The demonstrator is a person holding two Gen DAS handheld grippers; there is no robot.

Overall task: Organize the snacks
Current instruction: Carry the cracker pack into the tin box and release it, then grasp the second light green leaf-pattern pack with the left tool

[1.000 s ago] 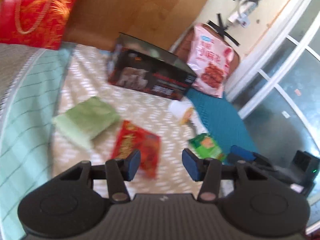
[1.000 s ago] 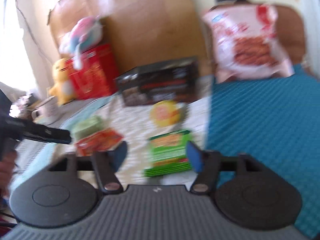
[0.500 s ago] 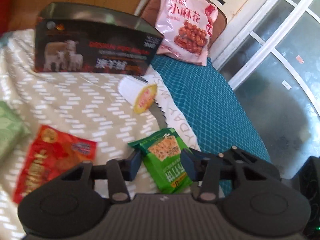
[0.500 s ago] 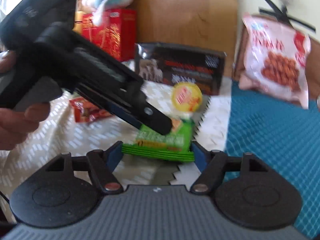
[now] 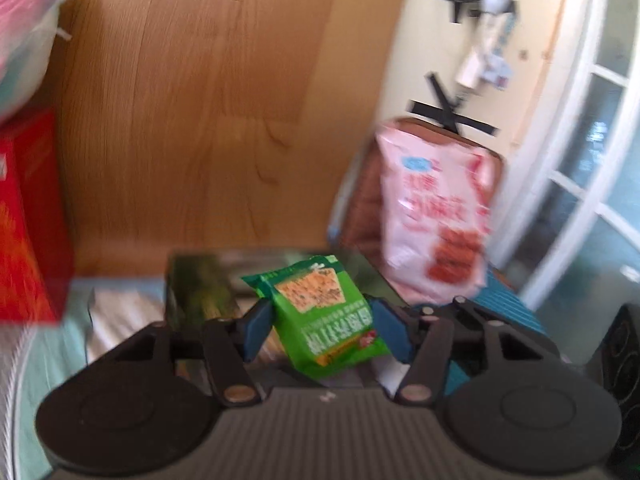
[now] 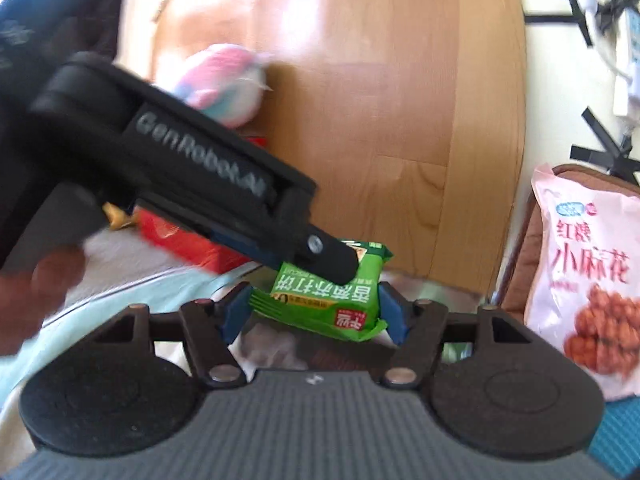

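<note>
A green cracker packet (image 5: 324,312) hangs in the air in front of the open black box (image 5: 200,288). My right gripper (image 6: 316,314) is shut on the green packet (image 6: 320,300), its blue pads pressing both short ends. My left gripper (image 5: 324,330) also has the packet between its pads, and its jaws are opening, the pads close to the packet's sides. In the right wrist view the left gripper's fingertip (image 6: 336,266) lies over the packet's top. A person's hand (image 6: 36,292) holds that gripper.
A large pink snack bag (image 5: 436,216) leans on a brown cushion at the right. A red gift bag (image 5: 24,220) and a pastel plush toy (image 6: 224,84) stand at the left against the wooden headboard (image 5: 200,120). Bedspread and teal blanket (image 6: 616,428) lie below.
The packet lay on the bedspread; now it is lifted, with the right gripper shut on it. Both grippers rose and swung toward the headboard. The left jaws have widened.
</note>
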